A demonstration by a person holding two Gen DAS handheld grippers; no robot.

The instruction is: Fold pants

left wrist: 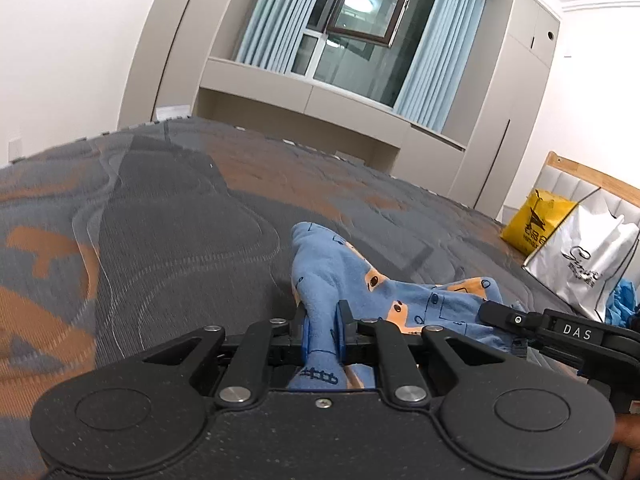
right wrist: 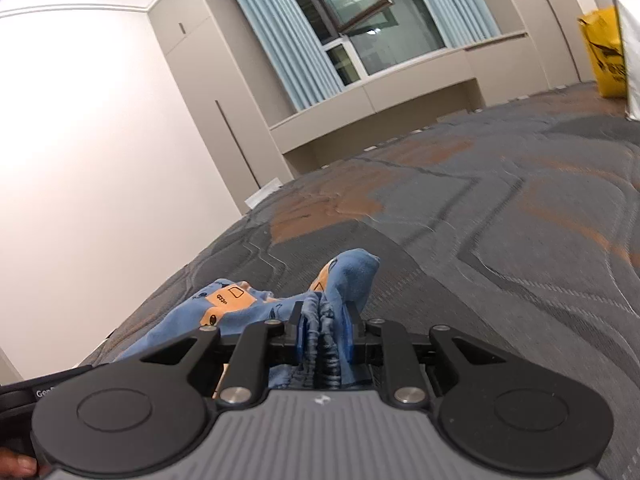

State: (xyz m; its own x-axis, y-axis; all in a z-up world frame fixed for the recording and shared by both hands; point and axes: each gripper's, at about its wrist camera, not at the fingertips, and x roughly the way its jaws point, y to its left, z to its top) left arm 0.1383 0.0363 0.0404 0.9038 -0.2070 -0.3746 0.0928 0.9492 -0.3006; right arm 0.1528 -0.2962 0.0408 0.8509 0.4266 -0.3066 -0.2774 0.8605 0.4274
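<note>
**Both grippers clamped on the pants, cloth bunched on the bed**

We have the left gripper [left wrist: 322, 320] closed down on a fold of the pants [left wrist: 384, 300]. Its 2 fingers pinch a narrow ridge of blue fabric, and the cloth runs back between them toward the gripper body. A stitched dark line shows on the fabric just behind the pinch.

We have the right gripper [right wrist: 326, 316] closed too, on a thicker wad: the gathered, ribbed edge of the pants [right wrist: 240, 304], which looks like the elastic waistband, is squeezed between the blue pads [right wrist: 349, 338]. The jaws sit a bit wider apart here than on the left because of the bulk.

The pants are blue with orange patches and small dark outline drawings. They lie crumpled on the bed [left wrist: 160, 220], not flat. In the left wrist view one end rises in a rounded peak ahead of the fingers and the rest spreads to the right. In the right wrist view the bulk spreads left of the fingers, with a raised lobe just ahead.

In the left wrist view the right gripper [left wrist: 520, 320] comes in from the right, its tip at the edge of the cloth.

The bed cover is grey with orange shapes and quilted lines. At its far right sit a yellow bag [left wrist: 532, 220] and a white bag [left wrist: 588, 256], touching each other. Behind: window [left wrist: 372, 4], light blue curtains [left wrist: 436, 56], beige cabinets [left wrist: 504, 112].
</note>
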